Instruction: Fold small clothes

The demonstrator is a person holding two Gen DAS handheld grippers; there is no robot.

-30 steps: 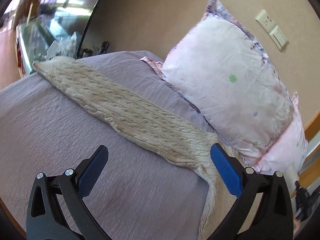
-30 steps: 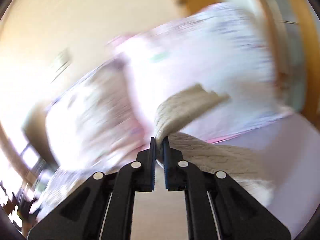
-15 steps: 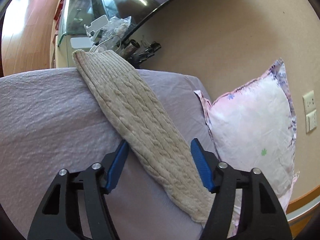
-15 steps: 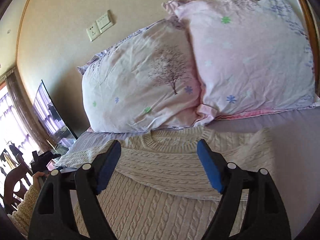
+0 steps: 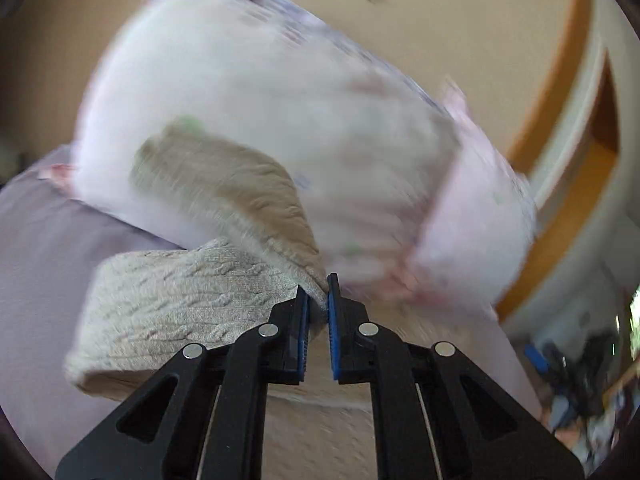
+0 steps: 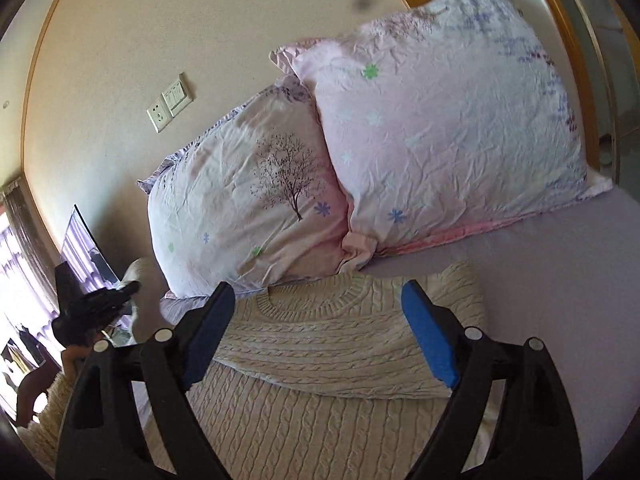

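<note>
Left gripper (image 5: pixel 318 294): I found it clenched on the left sleeve (image 5: pixel 224 200), lifted off the bed (image 5: pixel 36 240) near the pillows (image 6: pixel 440 120).
Right gripper (image 6: pixel 316 334): released, holding nothing, poised over the folded right sleeve (image 6: pixel 360 352).
Sweater (image 6: pixel 312 432): lay flat at the head of the bed, collar touching the pillows.
Risk: thin pinch could slip; I judged the sleeve might land skewed or drag the body.
Visibility: left view blurred.

Left gripper (image 5: pixel 318 294): black frame, blue-padded fingers (image 5: pixel 303 320) drawn nearly together, pinching a fold of the cream knit sweater (image 5: pixel 176 308) and holding it lifted.

Right gripper (image 6: pixel 316 336): same build, fingers (image 6: pixel 428 336) spread wide, gripping nothing, poised above the sweater's folded collar end, tilted slightly leftward.
</note>
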